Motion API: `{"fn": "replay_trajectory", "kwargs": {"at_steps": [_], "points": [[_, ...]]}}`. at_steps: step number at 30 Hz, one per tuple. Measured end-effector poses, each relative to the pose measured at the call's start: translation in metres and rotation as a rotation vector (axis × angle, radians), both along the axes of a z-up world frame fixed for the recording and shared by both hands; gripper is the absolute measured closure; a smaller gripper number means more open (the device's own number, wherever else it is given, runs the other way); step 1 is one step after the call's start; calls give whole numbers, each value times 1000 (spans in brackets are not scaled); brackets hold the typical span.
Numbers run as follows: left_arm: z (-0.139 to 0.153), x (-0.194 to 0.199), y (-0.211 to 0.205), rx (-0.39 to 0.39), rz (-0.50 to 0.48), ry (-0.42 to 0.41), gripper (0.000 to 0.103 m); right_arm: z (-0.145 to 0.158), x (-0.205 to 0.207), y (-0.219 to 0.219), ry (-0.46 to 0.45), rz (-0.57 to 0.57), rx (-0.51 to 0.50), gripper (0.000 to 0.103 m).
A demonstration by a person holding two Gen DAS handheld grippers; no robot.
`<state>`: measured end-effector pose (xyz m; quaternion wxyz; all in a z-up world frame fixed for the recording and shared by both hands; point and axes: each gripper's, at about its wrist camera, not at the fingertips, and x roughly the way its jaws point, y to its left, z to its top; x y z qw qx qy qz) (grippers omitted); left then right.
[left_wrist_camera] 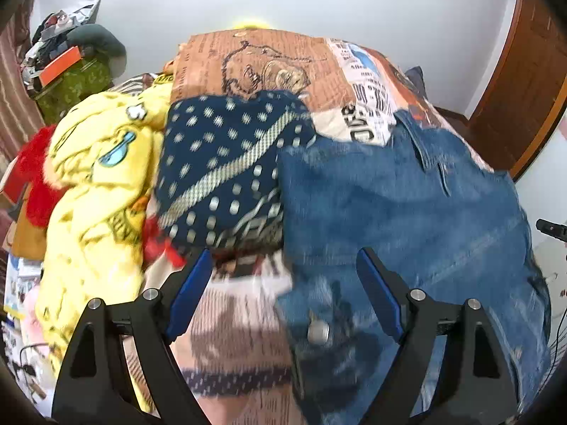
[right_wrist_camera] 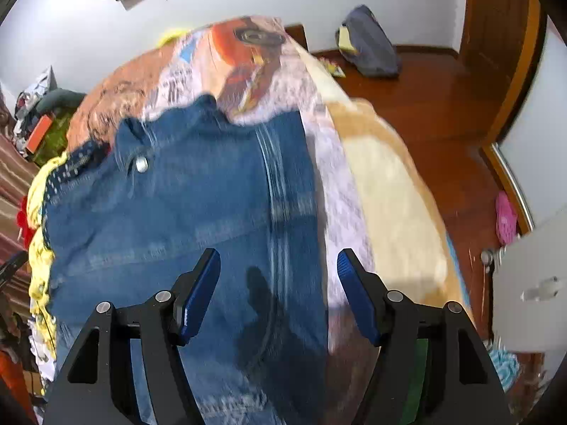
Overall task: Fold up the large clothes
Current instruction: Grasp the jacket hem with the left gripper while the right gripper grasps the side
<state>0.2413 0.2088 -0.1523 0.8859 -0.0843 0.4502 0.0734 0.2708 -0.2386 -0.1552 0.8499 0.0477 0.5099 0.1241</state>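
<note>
Blue jeans (right_wrist_camera: 184, 219) spread flat on the bed (right_wrist_camera: 386, 177), navy dotted garment (left_wrist_camera: 226, 163) just beside. Left gripper (left_wrist_camera: 283, 265) and right gripper (right_wrist_camera: 278, 265) angled down above the jeans, jaws wide, gripping nothing.

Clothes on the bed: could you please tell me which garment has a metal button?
The blue denim garment; its silver button shows. The navy dotted garment and yellow printed garment beside it show none.
</note>
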Motion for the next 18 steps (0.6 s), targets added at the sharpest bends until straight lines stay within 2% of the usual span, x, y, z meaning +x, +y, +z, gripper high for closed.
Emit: {"fn": "replay_trajectory", "kwargs": {"at_steps": [5,7,10,12,14,16,18], "points": [[-19,45,12,-66,9,27,20,2,27,9,-21,4,-3,38],[-31,61,19,-120,20,47,20,-6,40,11,-8,7,-5,38],[-45,77,24,-192,16,63,28,-21,60,12,32,-2,12,38],[-52,85,23,-206,6,67,31,-32,73,11,63,-20,29,38],[-55,88,21,-196,-2,61,38,-48,89,8,100,-50,59,38],[-60,91,19,-194,-15,66,67,-58,98,7,119,-66,87,38],[-62,93,18,-205,-18,64,74,-59,102,10,89,-66,94,40]]}}
